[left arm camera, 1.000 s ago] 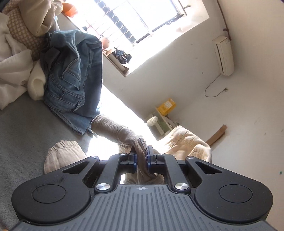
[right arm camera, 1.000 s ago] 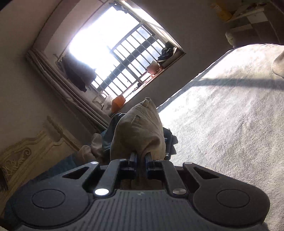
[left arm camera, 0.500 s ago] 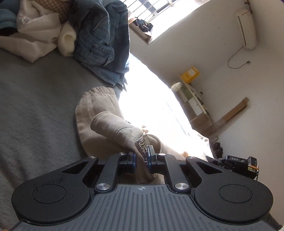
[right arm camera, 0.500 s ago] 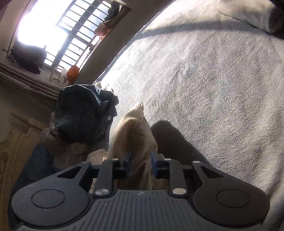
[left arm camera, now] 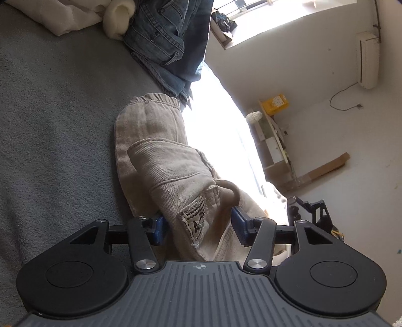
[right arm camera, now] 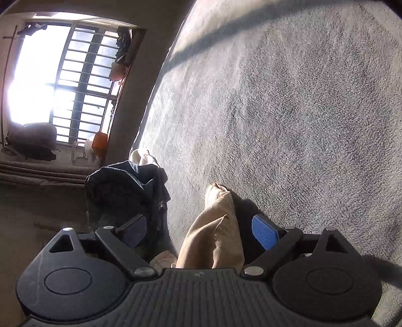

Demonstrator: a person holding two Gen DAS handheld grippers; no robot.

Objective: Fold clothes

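Both of your grippers have let go within the last second. A moment ago the left gripper (left arm camera: pixel 198 227) was pinched tight on the waistband of the beige trousers (left arm camera: pixel 160 161), and the right gripper (right arm camera: pixel 201 232) was clamped on a bunched fold of the same cloth. Now the left jaws stand wide apart with the label end of the trousers lying loose between them, touching neither pad as far as you can see. The right jaws are spread wider still, and the cloth runs up between them, free of the blue pad (right arm camera: pixel 265 232) on the right.

The trousers have come down too. They were held up in the air; now they lie on the grey bed (left arm camera: pixel 55 120), doubled over, stretching away ahead of the left jaws with the elastic cuff at the far end. Beyond that cuff lie the jeans (left arm camera: pixel 165 37) and a white garment (left arm camera: pixel 75 15), heaped, not folded.

So you have laid the trousers down and released them. Judging by the doubled layers, one fold is made; whether it wants another you cannot settle from here.
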